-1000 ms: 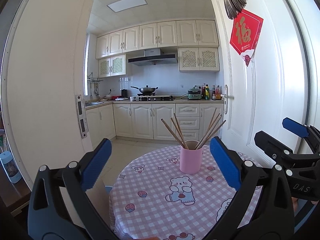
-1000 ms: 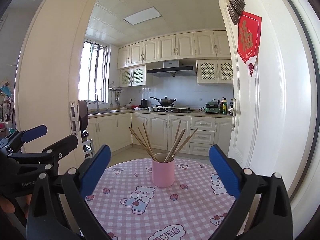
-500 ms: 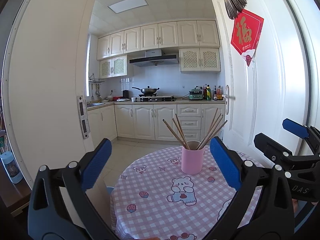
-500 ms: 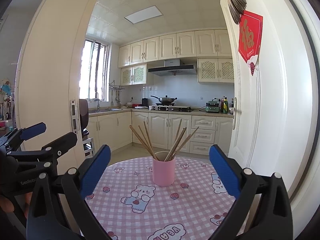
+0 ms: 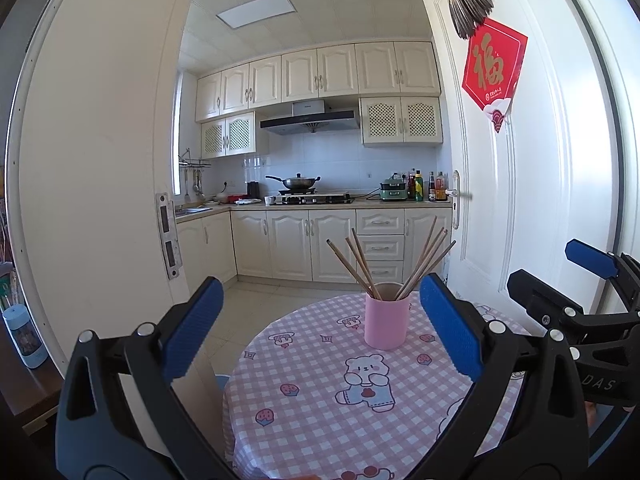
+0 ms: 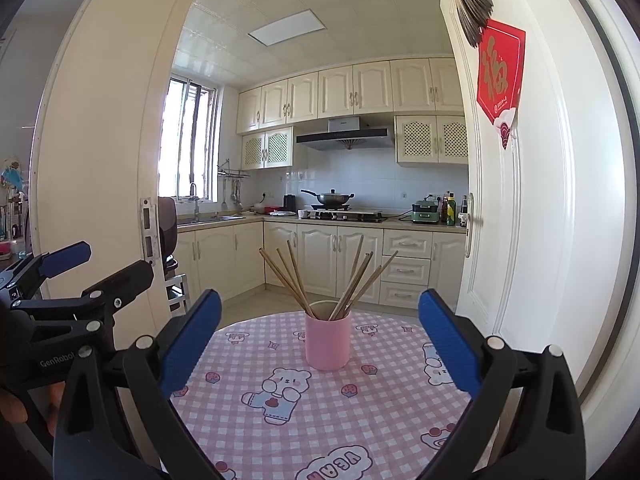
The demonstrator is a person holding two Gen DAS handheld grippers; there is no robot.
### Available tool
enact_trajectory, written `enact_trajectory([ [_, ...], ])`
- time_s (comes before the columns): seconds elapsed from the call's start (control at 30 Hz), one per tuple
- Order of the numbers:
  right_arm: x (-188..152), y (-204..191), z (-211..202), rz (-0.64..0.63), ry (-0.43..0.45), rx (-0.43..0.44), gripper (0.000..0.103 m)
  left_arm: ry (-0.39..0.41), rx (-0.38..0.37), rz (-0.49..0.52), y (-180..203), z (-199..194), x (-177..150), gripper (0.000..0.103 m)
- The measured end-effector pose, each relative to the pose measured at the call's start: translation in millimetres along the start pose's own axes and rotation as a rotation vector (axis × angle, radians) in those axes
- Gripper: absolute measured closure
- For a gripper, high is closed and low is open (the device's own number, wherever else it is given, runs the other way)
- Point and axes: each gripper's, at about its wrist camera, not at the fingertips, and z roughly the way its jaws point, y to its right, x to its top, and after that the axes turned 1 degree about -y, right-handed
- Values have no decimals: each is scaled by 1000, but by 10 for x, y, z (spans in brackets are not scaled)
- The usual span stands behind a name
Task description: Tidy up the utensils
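A pink cup (image 5: pixel 386 316) (image 6: pixel 328 335) stands upright near the far side of a round table with a pink checked cloth (image 5: pixel 320 412) (image 6: pixel 360 420). Several wooden chopsticks (image 5: pixel 424 262) (image 6: pixel 292 276) fan out of it. My left gripper (image 5: pixel 320 332) is open and holds nothing, hovering short of the cup. My right gripper (image 6: pixel 320 338) is open too, with the cup seen between its blue pads but farther off. Each gripper shows at the edge of the other's view: the right one (image 5: pixel 560 280) and the left one (image 6: pixel 92 264).
Behind the table a doorway opens into a kitchen with cream cabinets (image 5: pixel 304 244) and a wok on the stove (image 6: pixel 330 199). A white door (image 5: pixel 512 200) with a red hanging stands open at the right. A door frame (image 5: pixel 120 200) rises at the left.
Both views have shifted slightly: the cup and table sit a little right in the left wrist view. Both grippers stay open and empty.
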Motion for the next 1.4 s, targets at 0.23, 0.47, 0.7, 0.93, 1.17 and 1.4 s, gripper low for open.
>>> enact_trajectory([
  [0.23,-19,11,-7,10,-8,7,8,0,0,-1,0,0,-1,6],
  [0.47,-31,24,-4,14,-11,5,8,-1,2,2,3,5,-13,6],
  [0.7,-38,20,-18,13,-11,4,8,8,7,7,6,-1,-50,6],
  [0.93,-43,15,-16,16,-14,5,8,10,11,10,8,-5,-61,6],
  [1.17,-34,8,-8,17,-16,6,8,16,13,7,3,-14,-57,6],
  [1.4,-27,9,0,19,-20,7,8,10,14,9,2,-7,-53,6],
])
